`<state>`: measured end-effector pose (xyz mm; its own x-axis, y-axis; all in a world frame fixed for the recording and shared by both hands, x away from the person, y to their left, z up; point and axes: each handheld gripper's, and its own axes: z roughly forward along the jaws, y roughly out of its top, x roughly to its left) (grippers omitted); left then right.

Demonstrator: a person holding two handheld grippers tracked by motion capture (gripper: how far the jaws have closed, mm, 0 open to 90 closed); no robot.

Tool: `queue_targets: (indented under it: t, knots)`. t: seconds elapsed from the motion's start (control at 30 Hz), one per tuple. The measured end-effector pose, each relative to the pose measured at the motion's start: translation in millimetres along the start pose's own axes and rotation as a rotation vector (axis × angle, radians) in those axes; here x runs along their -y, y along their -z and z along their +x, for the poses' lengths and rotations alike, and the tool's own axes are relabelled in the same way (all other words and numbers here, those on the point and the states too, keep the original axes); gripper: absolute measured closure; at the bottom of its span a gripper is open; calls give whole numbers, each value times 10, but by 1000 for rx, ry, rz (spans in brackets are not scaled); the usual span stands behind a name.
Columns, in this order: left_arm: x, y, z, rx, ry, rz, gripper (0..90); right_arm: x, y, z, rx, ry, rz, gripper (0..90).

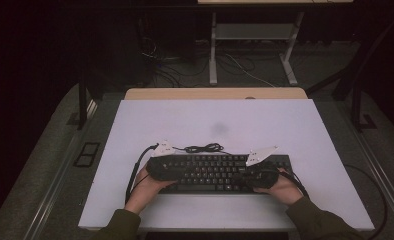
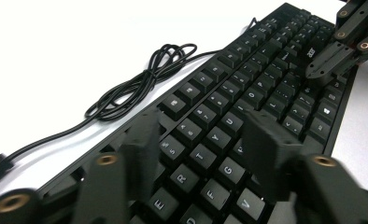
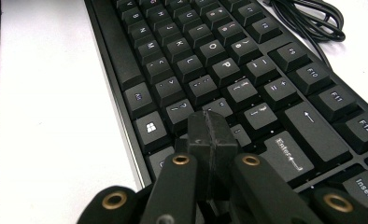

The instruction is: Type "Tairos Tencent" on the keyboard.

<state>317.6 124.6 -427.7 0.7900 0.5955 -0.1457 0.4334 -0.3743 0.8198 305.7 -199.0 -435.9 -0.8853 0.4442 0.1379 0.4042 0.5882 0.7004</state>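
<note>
The keyboard lies flat near the front edge of the white table, long side across, with its cable coiled loosely just behind the back edge. Both grippers sit over it, 1 at each end.

The right gripper has its 2 jaws pressed together into a single blunt tip, resting on or just above the keys beside Enter, near the lower right rows; whether it actually touches a key I cannot tell. The left gripper hangs over the letter keys around T, Y and G with its jaws apart and nothing between them; they look blurred.

The work in hand looks like pressing keys. To do it well, I would bring the left jaws fully together first, so that the tip is as narrow as the right one and lands on 1 key only. Come straight down on the key's centre, press lightly and lift clear before shifting sideways. The closed right tip can steady the board meanwhile.
</note>
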Motion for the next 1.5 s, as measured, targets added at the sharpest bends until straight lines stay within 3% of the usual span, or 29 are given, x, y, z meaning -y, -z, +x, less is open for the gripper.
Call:
queue_targets:
  t: [0.4, 0.7, 0.83, 1.13, 1.5]
  knots:
    - [-70, -135, -35, 1, -34, 72, 875, 0, 0, -1, -1, 0, 0, 897]
    - [-57, -168, -38, -6, -47, 122, 882, 3, -1, -5, -3, 2, -1, 898]
    - [-46, -183, -41, -9, -36, 123, 882, 2, -2, -6, -3, 2, 0, 898]
    - [-34, -197, -34, -7, -52, 147, 882, 3, -1, 6, 6, 13, 0, 898]
    - [-35, -192, -46, -3, -51, 139, 882, 5, -2, 11, 5, 16, -2, 898]
